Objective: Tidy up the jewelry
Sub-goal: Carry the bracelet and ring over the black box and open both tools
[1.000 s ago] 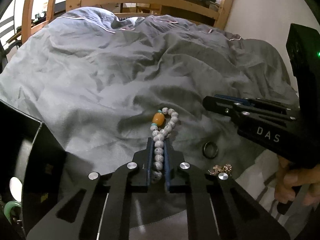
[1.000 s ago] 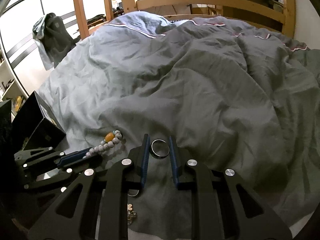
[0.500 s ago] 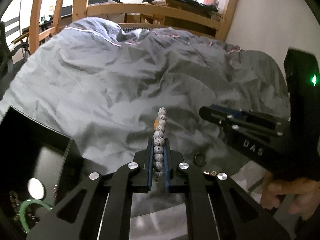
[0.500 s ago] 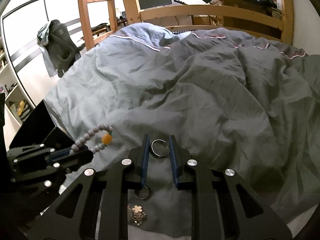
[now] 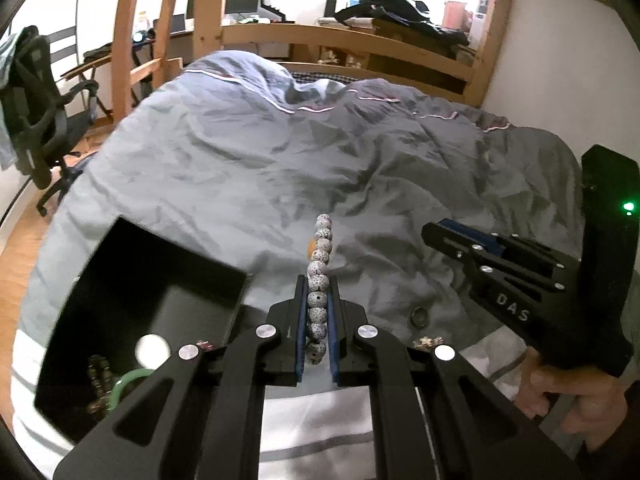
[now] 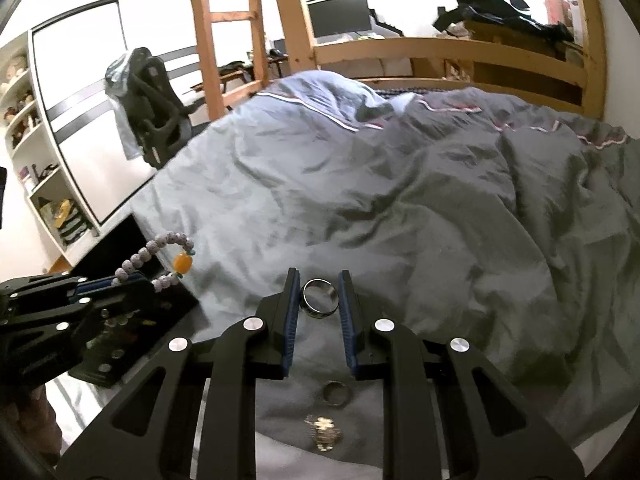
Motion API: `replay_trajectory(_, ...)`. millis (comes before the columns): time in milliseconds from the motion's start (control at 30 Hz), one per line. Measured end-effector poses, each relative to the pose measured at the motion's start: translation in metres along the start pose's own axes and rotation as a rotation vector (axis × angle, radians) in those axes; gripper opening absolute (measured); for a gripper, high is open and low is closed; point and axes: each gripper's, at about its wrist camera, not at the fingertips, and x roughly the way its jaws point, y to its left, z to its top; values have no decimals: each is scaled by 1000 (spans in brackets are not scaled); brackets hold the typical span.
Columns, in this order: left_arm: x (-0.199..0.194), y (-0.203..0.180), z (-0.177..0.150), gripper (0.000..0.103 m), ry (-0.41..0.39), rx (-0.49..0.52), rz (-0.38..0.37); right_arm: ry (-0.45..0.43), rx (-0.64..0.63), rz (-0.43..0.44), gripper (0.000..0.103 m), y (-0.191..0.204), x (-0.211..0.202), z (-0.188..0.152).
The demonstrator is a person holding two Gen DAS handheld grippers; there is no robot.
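My left gripper point(image 5: 317, 286) is shut on a grey speckled bead bracelet point(image 5: 318, 280) with an orange bead point(image 6: 182, 262), held in the air beside an open black jewelry box point(image 5: 120, 304). The bracelet also shows in the right wrist view point(image 6: 150, 250). My right gripper point(image 6: 319, 280) is shut on a silver ring point(image 6: 319, 297), held above the grey duvet. A dark ring point(image 5: 419, 315) and a gold flower brooch point(image 6: 326, 432) lie on the duvet; the dark ring also shows in the right wrist view point(image 6: 336, 393).
The box holds a green bangle point(image 5: 124, 386) and small pieces. The grey duvet point(image 5: 280, 168) covers the bed inside a wooden frame point(image 5: 360, 44). An office chair point(image 5: 36, 112) stands at the left, shelves point(image 6: 40, 184) beyond.
My left gripper has lifted the bracelet off the duvet and swung left toward the box, which came into view. My right gripper has kept the silver ring and risen a little.
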Motion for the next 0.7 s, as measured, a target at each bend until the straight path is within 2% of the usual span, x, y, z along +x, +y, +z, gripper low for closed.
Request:
replay_trajectory(400,-38,25,5,8,-53,-38,47,-40,-119,129,20,63,-12,8)
replay_trajectory(700,-63,47,-2,8,-55,-54,107,-50,-145,197,20,94,-16,5)
